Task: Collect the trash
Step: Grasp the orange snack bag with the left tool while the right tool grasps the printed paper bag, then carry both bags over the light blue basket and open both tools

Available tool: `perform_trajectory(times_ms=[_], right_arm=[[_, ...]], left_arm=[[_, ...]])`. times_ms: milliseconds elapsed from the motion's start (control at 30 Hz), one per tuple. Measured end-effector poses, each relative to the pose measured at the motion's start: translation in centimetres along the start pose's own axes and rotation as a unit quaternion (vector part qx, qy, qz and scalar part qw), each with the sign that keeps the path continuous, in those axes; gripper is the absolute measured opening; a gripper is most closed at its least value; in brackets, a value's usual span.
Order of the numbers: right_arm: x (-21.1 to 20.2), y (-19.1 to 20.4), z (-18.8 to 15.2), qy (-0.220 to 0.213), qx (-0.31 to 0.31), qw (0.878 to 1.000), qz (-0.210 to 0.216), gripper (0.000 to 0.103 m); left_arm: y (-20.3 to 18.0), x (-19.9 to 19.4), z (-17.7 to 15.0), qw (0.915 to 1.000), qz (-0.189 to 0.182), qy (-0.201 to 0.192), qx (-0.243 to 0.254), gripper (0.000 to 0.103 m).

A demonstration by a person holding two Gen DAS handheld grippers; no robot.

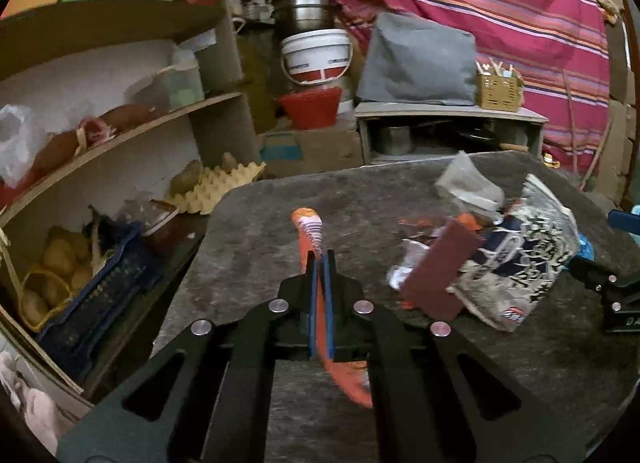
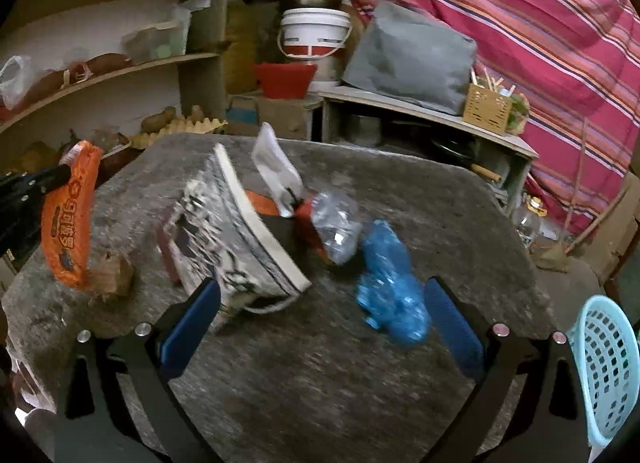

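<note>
Pinched flat between the blue pads of the left gripper (image 1: pixel 320 259): an orange snack wrapper (image 1: pixel 310 231), lifted clear of the grey surface (image 1: pixel 260 231), one end poking up past the fingertips, the other trailing back under the jaws. Thin, slick film, held by a narrow strip only; likely to slide out on a quick swing, or to snag the printed bag (image 1: pixel 520 255) on the way across. Right gripper (image 2: pixel 320 315) spread wide and empty, low over the surface, one pad just beside a crumpled blue plastic bag (image 2: pixel 390 287), the other close to the printed bag's lower corner. Risk there: closing now might catch the bag's edge or cord rather than the blue plastic, or merely push the light plastic away. More litter heaped between: a clear crumpled wrapper (image 2: pixel 336 223), a white packet (image 2: pixel 276 163), a brown scrap (image 2: pixel 114 275), a dark red box (image 1: pixel 438 267) leaning on the printed bag. Pale blue basket (image 2: pixel 606 363) at the far right, off the edge of the surface, presumably the bin; a long carry from the left side, with a drop onto the floor possible short of the rim.
</note>
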State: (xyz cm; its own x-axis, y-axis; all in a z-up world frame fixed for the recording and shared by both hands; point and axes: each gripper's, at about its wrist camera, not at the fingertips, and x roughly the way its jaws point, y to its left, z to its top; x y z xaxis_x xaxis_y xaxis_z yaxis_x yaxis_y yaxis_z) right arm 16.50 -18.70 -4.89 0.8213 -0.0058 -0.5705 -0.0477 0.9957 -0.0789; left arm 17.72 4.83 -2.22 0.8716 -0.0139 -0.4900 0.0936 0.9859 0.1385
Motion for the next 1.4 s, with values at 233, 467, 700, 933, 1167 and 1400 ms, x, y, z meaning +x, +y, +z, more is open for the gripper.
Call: perform_trajectory(times_ms=[233, 467, 700, 933, 1167, 1400], right_arm=[[1.6, 2.4, 1.3, 0.021, -0.035, 0.999, 0.011, 0.068], [1.2, 1.9, 0.6, 0.032, -0.032, 0.997, 0.063, 0.03], [-0.9, -0.3, 0.3, 0.018, -0.01, 0.996, 0.088, 0.021], [-5.5, -5.9, 0.5, -0.02, 0.037, 0.995, 0.09, 0.02], [-8.0, -13.7, -0.7, -0.035, 0.099, 0.994, 0.04, 0.02], [-10.1, -20.9, -3.8, -0.037, 0.143, 0.989, -0.024, 0.02]], left_arm=[[0.4, 0.8, -0.2, 1.0, 0.004, 0.002, 0.003, 0.002], [-0.5, -0.6, 0.4, 0.9999, 0.005, -0.014, 0.009, 0.002], [-2.6, -2.0, 1.5, 0.9994, 0.002, -0.028, 0.019, 0.002], [-6.4, -3.9, 2.8, 0.998, -0.02, -0.048, 0.034, 0.002], [-12.4, -5.0, 4.0, 0.9943, -0.06, -0.064, 0.062, 0.002], [-18.8, -5.1, 4.7, 0.9892, -0.108, -0.066, 0.075, 0.002]])
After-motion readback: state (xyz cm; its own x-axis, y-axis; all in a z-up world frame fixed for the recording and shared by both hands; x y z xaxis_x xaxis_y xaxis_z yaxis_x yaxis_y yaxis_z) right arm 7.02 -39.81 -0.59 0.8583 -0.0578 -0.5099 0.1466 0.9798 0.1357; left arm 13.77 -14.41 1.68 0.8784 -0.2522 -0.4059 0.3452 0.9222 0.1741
